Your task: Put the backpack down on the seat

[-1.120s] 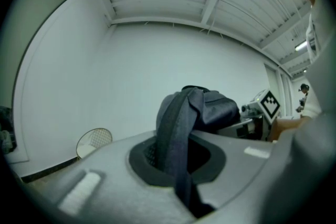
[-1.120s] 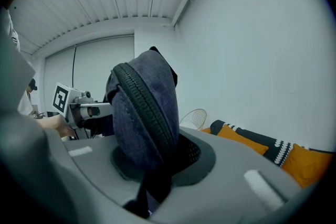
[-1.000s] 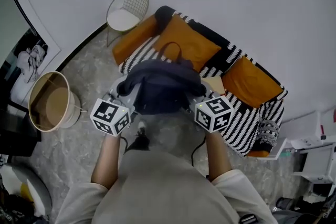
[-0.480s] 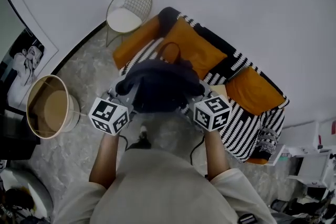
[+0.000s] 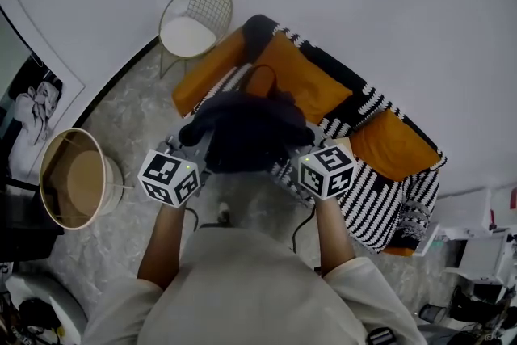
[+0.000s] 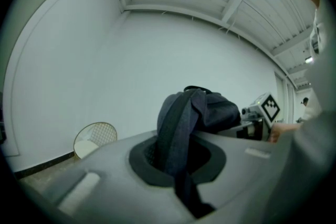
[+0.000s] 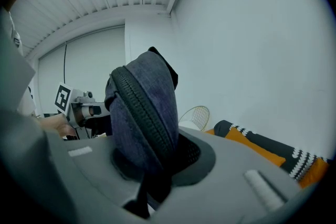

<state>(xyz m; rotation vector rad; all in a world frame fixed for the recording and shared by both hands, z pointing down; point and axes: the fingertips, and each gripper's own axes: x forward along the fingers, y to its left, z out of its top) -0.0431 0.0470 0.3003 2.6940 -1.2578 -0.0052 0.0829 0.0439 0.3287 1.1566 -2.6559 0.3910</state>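
Note:
A dark navy backpack (image 5: 245, 129) hangs in the air between my two grippers, over the front edge of the sofa seat (image 5: 365, 183), which is striped black and white. My left gripper (image 5: 192, 148) is shut on a dark strap (image 6: 176, 139) of the backpack. My right gripper (image 5: 292, 151) is shut on the bag's zipped edge (image 7: 147, 118). In the left gripper view the right gripper's marker cube (image 6: 269, 107) shows behind the bag. The backpack hides part of the seat under it.
Orange cushions (image 5: 297, 78) (image 5: 389, 143) and an orange bolster (image 5: 206, 65) lie on the sofa. A wire chair (image 5: 191, 18) stands at the sofa's left end. A round tan basket (image 5: 77, 178) and a framed picture (image 5: 34, 105) are on the floor at left. White furniture (image 5: 485, 246) is at right.
The view has shifted slightly and the sofa sits a touch farther right. Both grippers keep the same hold on the backpack.

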